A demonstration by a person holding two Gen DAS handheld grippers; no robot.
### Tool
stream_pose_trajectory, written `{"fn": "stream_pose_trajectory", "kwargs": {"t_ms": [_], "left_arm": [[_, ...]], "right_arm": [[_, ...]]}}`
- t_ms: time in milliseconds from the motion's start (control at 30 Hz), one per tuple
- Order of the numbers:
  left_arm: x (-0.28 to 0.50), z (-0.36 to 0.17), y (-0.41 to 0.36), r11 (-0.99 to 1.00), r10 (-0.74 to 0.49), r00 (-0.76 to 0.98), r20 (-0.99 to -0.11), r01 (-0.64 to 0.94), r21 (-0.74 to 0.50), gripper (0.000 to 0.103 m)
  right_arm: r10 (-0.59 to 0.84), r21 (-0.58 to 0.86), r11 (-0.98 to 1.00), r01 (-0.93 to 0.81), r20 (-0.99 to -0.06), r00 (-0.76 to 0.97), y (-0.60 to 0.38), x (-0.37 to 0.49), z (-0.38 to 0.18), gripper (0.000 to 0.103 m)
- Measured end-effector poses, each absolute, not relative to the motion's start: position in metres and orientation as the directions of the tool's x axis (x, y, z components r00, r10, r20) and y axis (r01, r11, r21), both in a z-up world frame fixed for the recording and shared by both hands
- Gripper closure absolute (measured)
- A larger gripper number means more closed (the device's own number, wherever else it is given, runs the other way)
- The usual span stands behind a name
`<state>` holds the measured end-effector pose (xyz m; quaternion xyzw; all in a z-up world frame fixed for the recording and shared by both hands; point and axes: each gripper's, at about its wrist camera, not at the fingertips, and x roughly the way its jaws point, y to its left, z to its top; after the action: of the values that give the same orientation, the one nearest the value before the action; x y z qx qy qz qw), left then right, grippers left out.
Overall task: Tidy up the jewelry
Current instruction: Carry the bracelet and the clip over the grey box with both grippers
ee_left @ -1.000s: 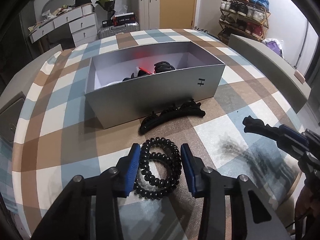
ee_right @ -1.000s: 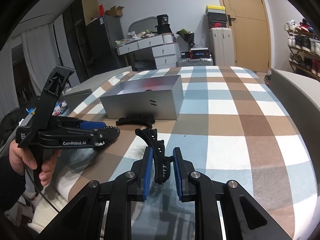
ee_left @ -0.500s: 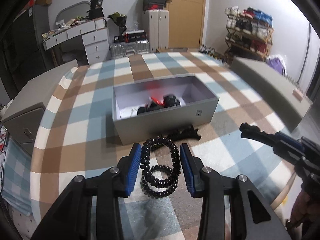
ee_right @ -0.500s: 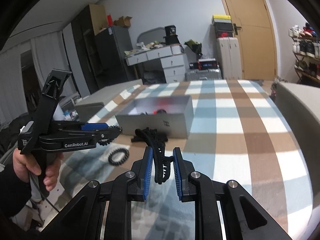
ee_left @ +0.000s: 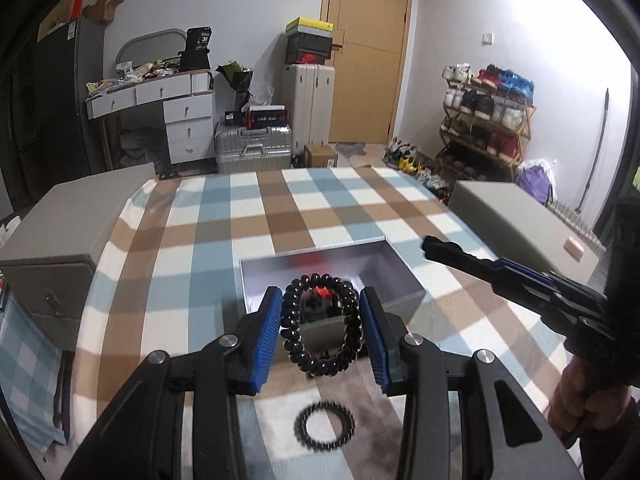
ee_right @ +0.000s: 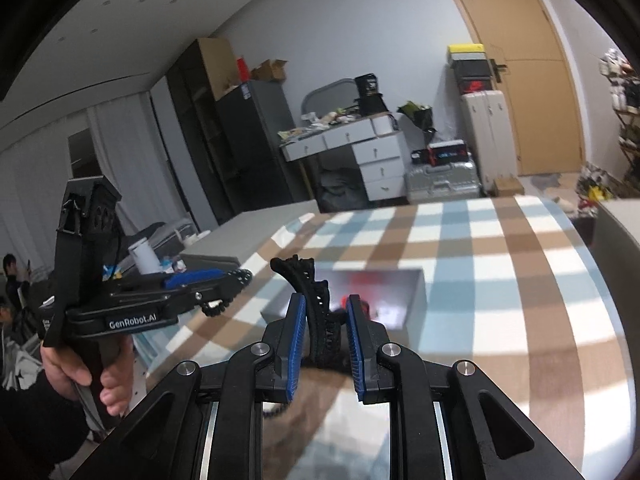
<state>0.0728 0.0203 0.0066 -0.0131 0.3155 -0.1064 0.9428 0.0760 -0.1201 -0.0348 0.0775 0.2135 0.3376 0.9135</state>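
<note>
My left gripper point(ee_left: 320, 300) is shut on a black beaded bracelet point(ee_left: 348, 320) and holds it in the air above the near end of the open grey box point(ee_left: 404, 268). The box sits on the checked cloth and holds black and red items point(ee_left: 322, 294). A second black ring point(ee_left: 324, 426) lies on the cloth below the gripper. My right gripper point(ee_right: 326, 304) is shut on a black claw hair clip point(ee_right: 316, 300), raised in front of the same box point(ee_right: 414, 296). The left gripper point(ee_right: 236, 280) shows at the left of the right wrist view.
The bed with the checked cloth point(ee_left: 280, 208) has grey side cabinets on the left point(ee_left: 60, 240) and right point(ee_left: 520, 224). Behind stand a white desk point(ee_left: 176, 112), suitcases point(ee_left: 256, 148), a door and a shoe rack point(ee_left: 484, 120).
Both grippers have risen from the cloth with their loads and moved toward the box. One black ring stayed behind on the cloth.
</note>
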Motion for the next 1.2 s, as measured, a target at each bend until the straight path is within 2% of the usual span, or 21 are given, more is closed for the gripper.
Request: {"fn": "stream_pose_trajectory", "kwargs": {"t_ms": [167,367,733,1200], "left_arm": [[0.092,0.005,0.032,0.972,-0.233,0.779,-0.582,0.186,-0.14,0.069],[0.111,-0.002,0.037,0.962,-0.272,0.764,-0.585,0.196,-0.191,0.069],[0.138,-0.028,0.036,0.945,-0.323,0.706,-0.63,0.21,-0.249,0.069],[0.15,-0.041,0.034,0.936,-0.351,0.672,-0.653,0.222,-0.275,0.069]], "right_arm": [[0.711,0.343,0.703,-0.623,-0.321,0.625,-0.109,0.106,-0.027,0.084],[0.731,0.334,0.682,-0.65,-0.32,0.602,-0.099,0.126,-0.025,0.084],[0.715,0.349,0.697,-0.627,-0.404,0.57,-0.089,0.164,-0.056,0.084],[0.7,0.352,0.71,-0.609,-0.447,0.557,-0.085,0.179,-0.074,0.084]]}}
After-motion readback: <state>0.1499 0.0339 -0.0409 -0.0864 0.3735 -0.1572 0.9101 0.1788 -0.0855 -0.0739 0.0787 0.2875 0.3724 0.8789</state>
